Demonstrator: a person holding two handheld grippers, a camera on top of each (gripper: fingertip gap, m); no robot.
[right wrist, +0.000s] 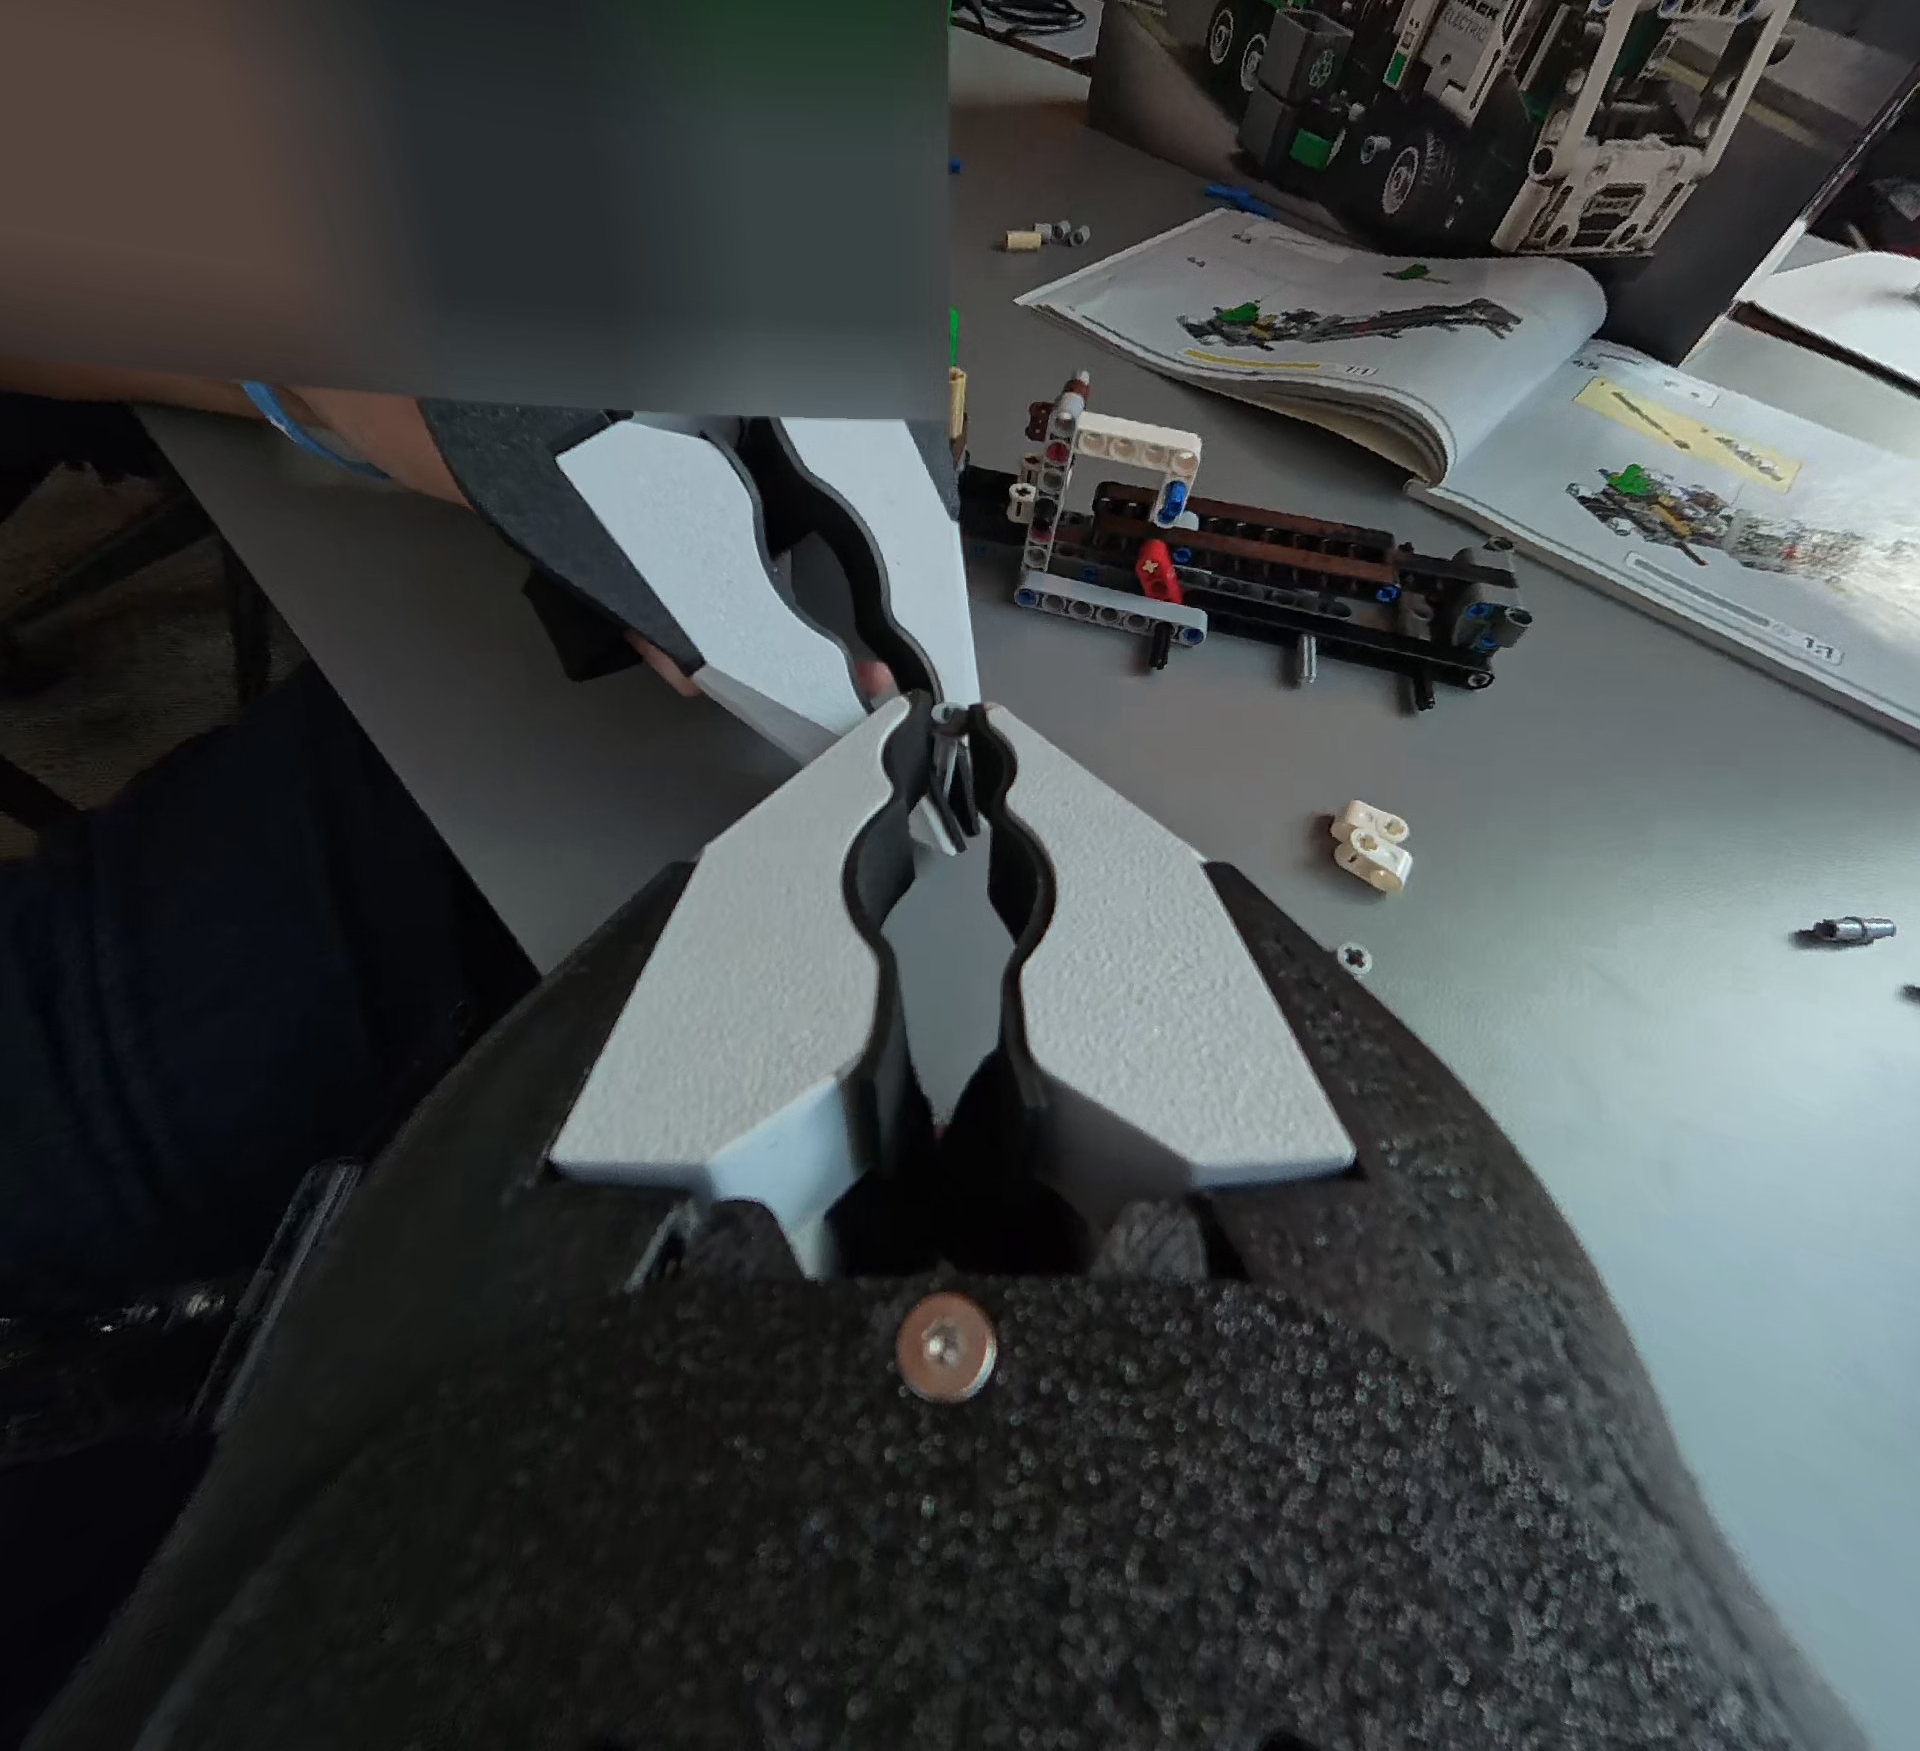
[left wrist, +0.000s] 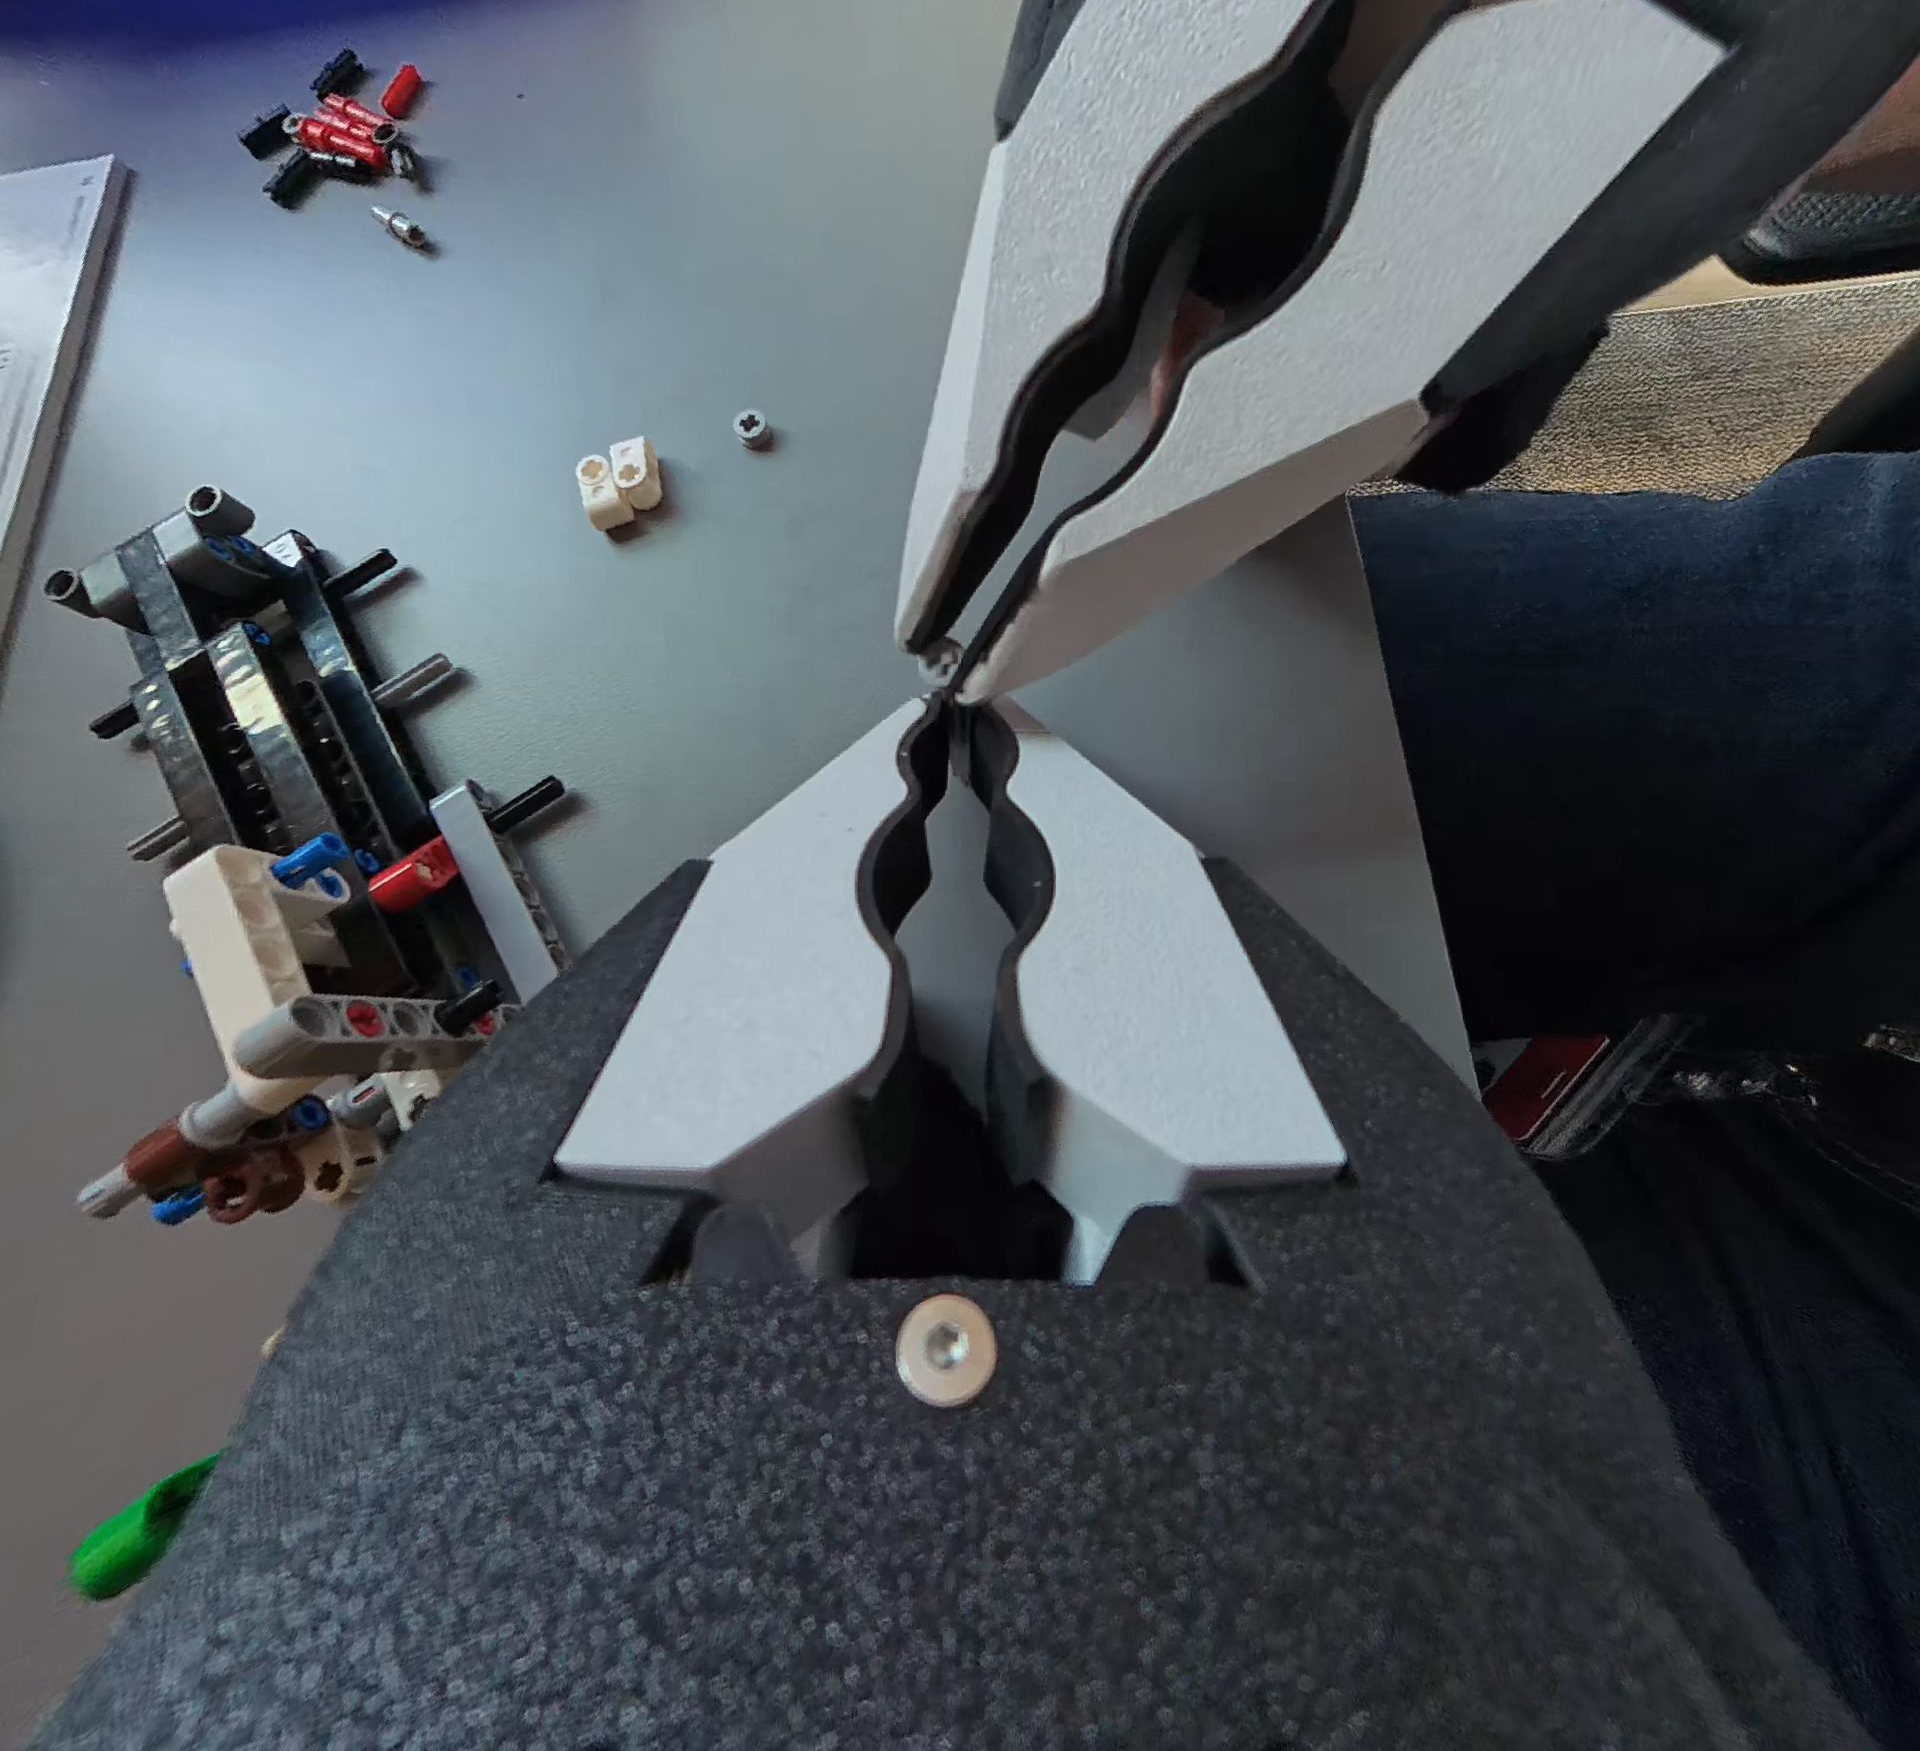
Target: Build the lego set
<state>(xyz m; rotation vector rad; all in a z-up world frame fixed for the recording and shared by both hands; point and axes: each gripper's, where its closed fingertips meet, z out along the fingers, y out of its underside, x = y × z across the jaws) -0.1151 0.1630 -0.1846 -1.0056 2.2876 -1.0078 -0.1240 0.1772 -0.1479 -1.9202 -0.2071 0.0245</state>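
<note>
Sub-assembly step, held in mid-air at frame centre above the near table [right wrist: 1558, 974] edge: left tongs [left wrist: 951, 714] and right tongs [right wrist: 951, 725] tip to tip, seemingly joining two small parts. Right tongs clamped on a small grey bush [right wrist: 948, 716] with a dark axle [right wrist: 954, 787] running back between the jaws; left tongs pressed together at the tips, apparently on the same axle, though the grip itself largely hidden. Next move, by judgement: a straight push along the axle with both tools kept in line, since a slight tilt could pop the tiny piece free. Partly built truck chassis [right wrist: 1247, 558] lying on the table, right of centre in the right wrist view: long black and brown beams, white frame at one end, red and blue connectors, pins sticking out sideways. Two white connectors [right wrist: 1371, 844] and a loose grey bush [left wrist: 752, 428] nearby; open instruction booklet [right wrist: 1455, 371] and set box [right wrist: 1455, 39] at upper right.
</note>
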